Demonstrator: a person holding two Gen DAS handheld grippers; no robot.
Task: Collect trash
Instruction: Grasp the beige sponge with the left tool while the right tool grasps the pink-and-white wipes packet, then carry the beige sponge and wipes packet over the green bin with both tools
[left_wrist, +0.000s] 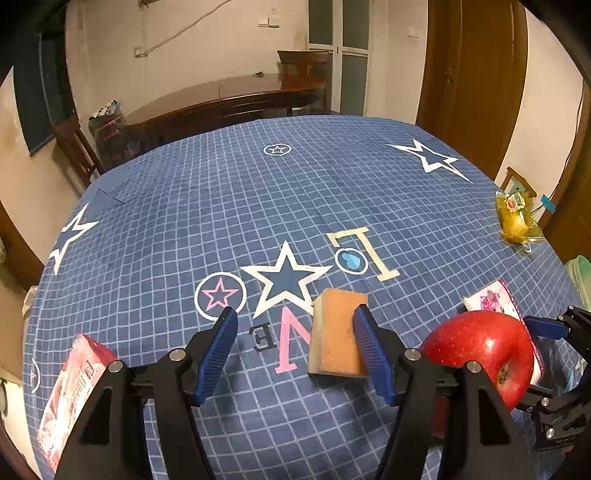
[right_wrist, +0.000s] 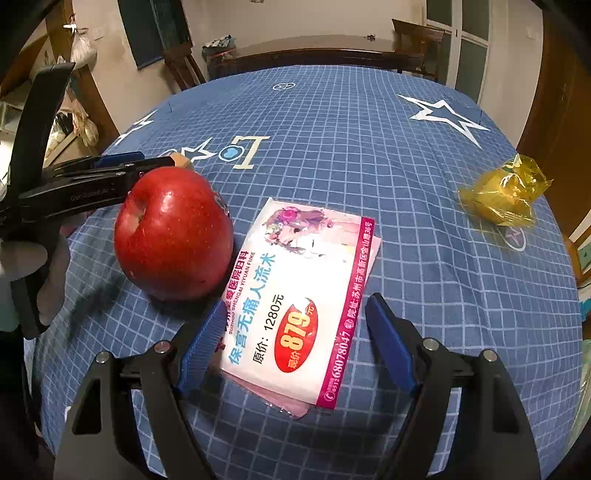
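My left gripper (left_wrist: 295, 314) stands open, low over the blue checked tablecloth (left_wrist: 295, 192). An orange sponge block (left_wrist: 338, 332) lies just inside its right finger; the left finger is well clear of it. A red apple (left_wrist: 480, 350) sits to the right. In the right wrist view my right gripper (right_wrist: 297, 302) is open around a white and pink tissue pack (right_wrist: 306, 280) lying flat. Its left pad is at the pack's edge and its right pad stands apart. The apple (right_wrist: 173, 232) rests left of the pack. A crumpled yellow wrapper (right_wrist: 502, 195) lies far right.
A red and pink box (left_wrist: 74, 387) lies at the table's near left edge. The yellow wrapper (left_wrist: 517, 218) sits close to the right edge. Behind the table stand a dark wooden table (left_wrist: 221, 99) and chairs. The left gripper's arm (right_wrist: 92, 181) reaches in beside the apple.
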